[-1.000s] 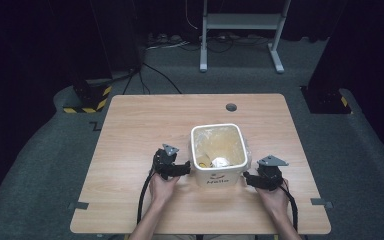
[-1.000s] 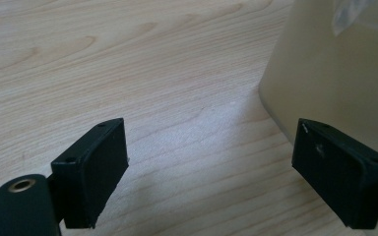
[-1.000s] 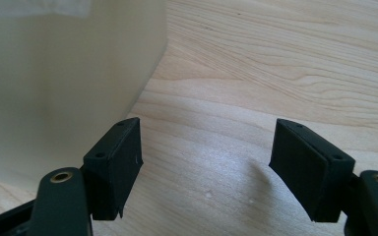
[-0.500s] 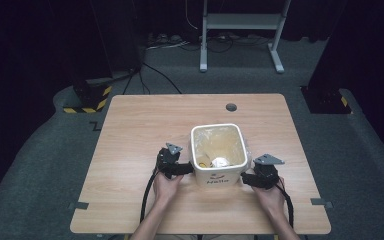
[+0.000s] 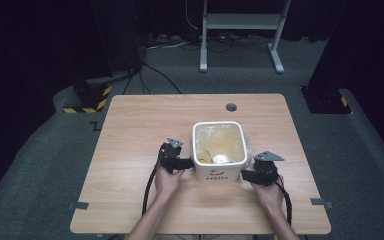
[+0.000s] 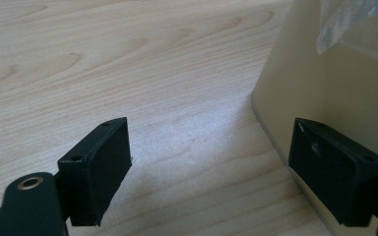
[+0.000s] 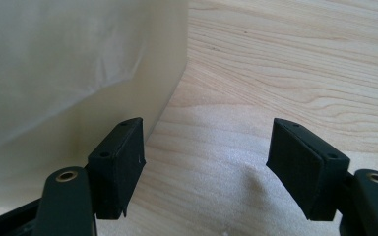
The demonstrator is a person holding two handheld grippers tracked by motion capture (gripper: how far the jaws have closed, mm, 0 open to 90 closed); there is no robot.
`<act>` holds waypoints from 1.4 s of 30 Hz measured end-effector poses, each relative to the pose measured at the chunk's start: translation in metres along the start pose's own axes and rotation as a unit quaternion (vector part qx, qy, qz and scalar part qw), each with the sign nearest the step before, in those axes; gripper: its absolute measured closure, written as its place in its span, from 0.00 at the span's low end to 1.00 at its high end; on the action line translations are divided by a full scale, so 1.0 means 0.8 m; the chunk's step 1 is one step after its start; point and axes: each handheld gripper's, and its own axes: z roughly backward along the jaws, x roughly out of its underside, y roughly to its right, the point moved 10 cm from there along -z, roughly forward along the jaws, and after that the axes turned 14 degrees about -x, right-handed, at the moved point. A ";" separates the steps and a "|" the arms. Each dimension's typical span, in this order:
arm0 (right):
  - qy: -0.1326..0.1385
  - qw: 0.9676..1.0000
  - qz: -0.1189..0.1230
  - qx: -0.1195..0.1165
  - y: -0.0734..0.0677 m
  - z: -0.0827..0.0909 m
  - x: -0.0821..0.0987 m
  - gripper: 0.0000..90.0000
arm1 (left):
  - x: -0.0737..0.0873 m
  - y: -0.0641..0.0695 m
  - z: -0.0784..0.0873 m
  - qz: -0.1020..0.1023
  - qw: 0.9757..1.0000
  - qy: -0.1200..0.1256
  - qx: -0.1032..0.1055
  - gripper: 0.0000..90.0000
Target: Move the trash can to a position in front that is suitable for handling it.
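Note:
A cream square bin (image 5: 219,148) lined with a clear plastic bag stands on the wooden table (image 5: 140,130), with a white crumpled piece and some yellow scraps inside. My left gripper (image 5: 182,163) sits at the bin's left wall, open, nothing between its jaws. In the left gripper view the gripper (image 6: 224,169) has its right jaw close against the bin wall (image 6: 325,78). My right gripper (image 5: 246,175) rests at the bin's lower right corner, open. In the right gripper view that gripper (image 7: 206,167) has its left jaw next to the bin wall (image 7: 78,64).
A small dark round hole (image 5: 231,107) marks the table behind the bin. Bare wood spreads to the left and far side. A metal stand (image 5: 240,30) and cables lie on the floor beyond the table.
Both grippers have edged inward toward the bin's sides. The bin stays where it was.

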 end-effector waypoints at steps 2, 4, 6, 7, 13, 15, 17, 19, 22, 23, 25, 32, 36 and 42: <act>-0.001 1.000 -0.001 0.003 0.001 -0.002 -0.002 0.33 | -0.003 -0.001 -0.002 -0.001 1.000 -0.001 -0.003 0.19; 0.000 1.000 -0.006 0.004 0.003 -0.003 -0.003 0.33 | -0.005 -0.001 -0.003 -0.002 1.000 0.003 -0.005 0.19; 0.005 1.000 -0.009 0.004 0.004 -0.003 -0.007 0.33 | -0.005 -0.002 -0.005 0.003 1.000 0.002 -0.002 0.19; 0.009 1.000 -0.012 0.006 0.005 -0.005 -0.009 0.33 | -0.005 -0.003 -0.006 0.007 1.000 0.001 -0.001 0.19; 0.009 1.000 -0.016 0.007 0.005 -0.008 -0.012 0.34 | -0.009 -0.006 -0.011 0.016 1.000 -0.002 -0.006 0.20; 0.007 1.000 -0.018 0.010 0.005 -0.010 -0.014 0.34 | -0.011 -0.008 -0.013 0.016 1.000 -0.003 -0.011 0.21; 0.005 1.000 -0.020 0.009 0.006 -0.012 -0.016 0.34 | -0.012 -0.008 -0.016 0.027 1.000 -0.004 -0.006 0.21; 0.003 1.000 -0.022 0.013 0.006 -0.014 -0.018 0.35 | -0.012 -0.009 -0.018 0.033 0.999 -0.006 -0.004 0.21; 0.002 1.000 -0.022 0.016 0.008 -0.017 -0.023 0.35 | -0.014 -0.012 -0.020 0.033 0.999 -0.005 -0.008 0.21; 0.002 1.000 -0.022 0.016 0.008 -0.017 -0.023 0.35 | -0.015 -0.012 -0.021 0.033 0.999 -0.004 -0.008 0.21; 0.004 1.000 -0.026 0.015 0.008 -0.018 -0.023 0.35 | -0.016 -0.013 -0.022 0.033 0.999 -0.006 -0.007 0.21; 0.011 0.999 -0.035 0.012 0.012 -0.021 -0.024 0.35 | -0.017 -0.012 -0.025 0.043 0.999 -0.008 -0.003 0.21; 0.009 0.999 -0.037 0.010 0.013 -0.020 -0.024 0.34 | -0.017 -0.013 -0.024 0.037 0.999 -0.005 -0.006 0.19; 0.007 0.999 -0.037 0.013 0.018 -0.015 -0.020 0.33 | -0.012 -0.024 -0.016 0.033 0.999 0.000 -0.007 0.16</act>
